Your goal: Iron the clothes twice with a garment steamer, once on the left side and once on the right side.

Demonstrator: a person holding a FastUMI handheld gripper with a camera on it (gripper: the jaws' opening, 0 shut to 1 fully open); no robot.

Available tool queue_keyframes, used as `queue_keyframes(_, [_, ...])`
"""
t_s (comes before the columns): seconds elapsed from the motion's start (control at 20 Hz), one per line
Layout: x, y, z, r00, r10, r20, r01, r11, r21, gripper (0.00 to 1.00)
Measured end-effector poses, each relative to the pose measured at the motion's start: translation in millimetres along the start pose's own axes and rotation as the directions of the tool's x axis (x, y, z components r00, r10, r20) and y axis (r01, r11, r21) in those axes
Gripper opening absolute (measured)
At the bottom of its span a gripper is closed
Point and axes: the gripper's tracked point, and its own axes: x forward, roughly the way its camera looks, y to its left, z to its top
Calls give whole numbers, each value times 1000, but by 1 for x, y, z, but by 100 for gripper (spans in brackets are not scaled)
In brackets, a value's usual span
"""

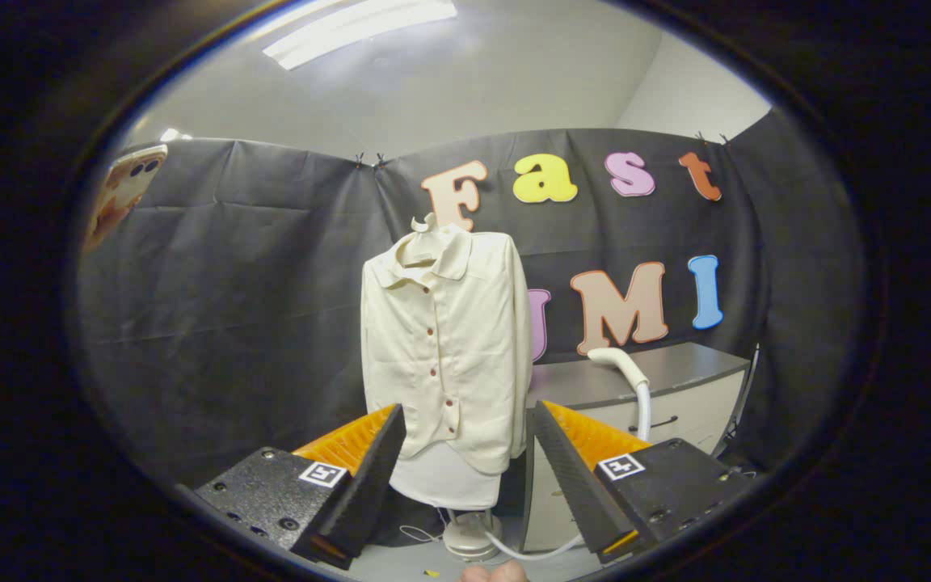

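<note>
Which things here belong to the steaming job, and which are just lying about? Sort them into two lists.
For the job:
shirt, hanging on a stand, beyond the fingers
steamer head and its hose, on the cabinet right of the shirt
gripper, open, holding nothing

Just lying about:
cabinet
phone, high up to the left
ceiling light

A staged recording booth inside a plain office-like room, not a lived-in home: black cloth wall [231,307] pinned up with small clips, bare pale ceiling with a strip light [356,28] above. Cream shirt [445,347] displayed on a stand (dummy-style, round base on the floor), grey drawer cabinet [676,388] beside it, a phone [122,194] mounted high at the cloth's edge.
</note>
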Motion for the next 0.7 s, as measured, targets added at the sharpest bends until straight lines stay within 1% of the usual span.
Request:
queue_keyframes(0.2, [0,-3,4,1000,11,6,-11,999,-32,97])
queue_keyframes(0.3, [0,-6,4,1000,19,5,-19,1000,-22,97])
queue_keyframes(0.7, [-1,-15,2,1000,12,3,-12,1000,-4,97])
